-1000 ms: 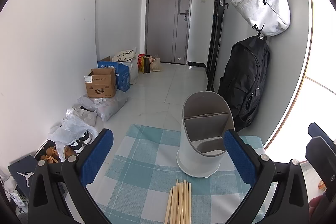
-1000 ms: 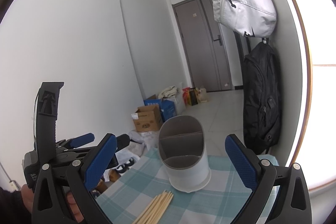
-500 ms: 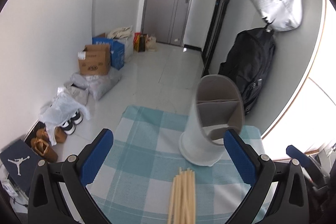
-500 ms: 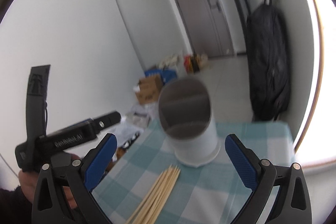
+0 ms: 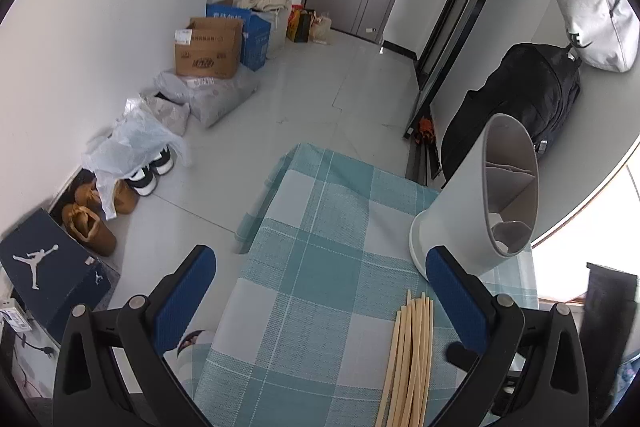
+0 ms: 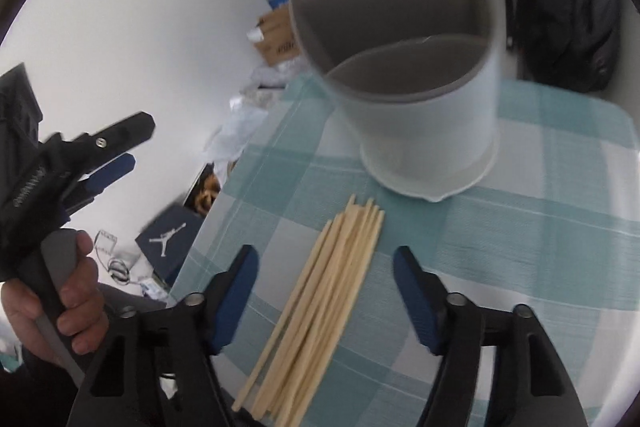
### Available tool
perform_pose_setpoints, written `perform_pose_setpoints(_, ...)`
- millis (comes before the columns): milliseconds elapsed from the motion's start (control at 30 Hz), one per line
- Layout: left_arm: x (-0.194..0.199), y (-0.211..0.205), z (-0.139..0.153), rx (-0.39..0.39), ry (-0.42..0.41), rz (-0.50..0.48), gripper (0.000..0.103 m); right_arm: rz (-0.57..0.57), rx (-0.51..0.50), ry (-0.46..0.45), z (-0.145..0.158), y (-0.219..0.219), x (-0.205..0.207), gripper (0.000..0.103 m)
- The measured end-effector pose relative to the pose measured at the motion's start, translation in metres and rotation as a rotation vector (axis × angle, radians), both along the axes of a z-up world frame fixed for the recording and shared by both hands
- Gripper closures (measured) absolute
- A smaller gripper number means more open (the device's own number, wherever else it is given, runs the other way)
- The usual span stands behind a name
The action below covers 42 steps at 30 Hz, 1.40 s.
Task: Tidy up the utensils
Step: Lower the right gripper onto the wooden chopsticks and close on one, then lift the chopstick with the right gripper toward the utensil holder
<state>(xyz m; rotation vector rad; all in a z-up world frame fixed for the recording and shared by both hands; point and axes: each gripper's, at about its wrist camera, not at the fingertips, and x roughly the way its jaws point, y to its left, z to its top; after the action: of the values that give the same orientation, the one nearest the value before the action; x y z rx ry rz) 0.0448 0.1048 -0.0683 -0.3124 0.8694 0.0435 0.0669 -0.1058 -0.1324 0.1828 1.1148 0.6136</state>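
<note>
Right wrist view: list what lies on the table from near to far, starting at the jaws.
Right gripper, jaws open → bundle of wooden chopsticks lying flat on the checked tablecloth → white utensil holder, standing upright with divided compartments.

Left wrist view high above near-left table edge, facing far hallway, right wrist view low and close, tilted down, shared: chopsticks, holder, checked cloth.
</note>
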Motion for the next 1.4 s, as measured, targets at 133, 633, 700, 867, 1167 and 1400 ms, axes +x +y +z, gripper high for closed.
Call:
perform_pose_setpoints(133, 0.003, 0.006, 0.000, -0.023, 0.018, 0.010, 0.001, -0.011, -0.046, 0.047, -0.013, 0.021, 0.010, 0.048)
perform_pose_setpoints(633, 0.002, 0.026, -0.002, -0.074, 0.023, 0.030, 0.001, -0.081, -0.277, 0.110, -0.027, 0.048, 0.039, 0.086)
perform_pose_setpoints(700, 0.002, 0.028, -0.002, -0.078, 0.018, 0.033, 0.001, -0.079, -0.312, 0.101, -0.025, 0.049, 0.040, 0.096)
perform_pose_setpoints(867, 0.002, 0.030, -0.003, -0.074, 0.015, 0.040, 0.001, -0.094, -0.292, 0.081, -0.020, 0.045, 0.037, 0.099)
perform_pose_setpoints(1167, 0.002, 0.018, -0.018, -0.021, 0.073, -0.026, 0.001, -0.163, -0.104, -0.025, 0.018, 0.009, 0.028, 0.099)
perform_pose_setpoints(1400, 0.000, -0.025, -0.052, 0.070, 0.229, -0.206, 0.001, -0.229, 0.088, -0.088, 0.043, -0.036, 0.013, 0.099)
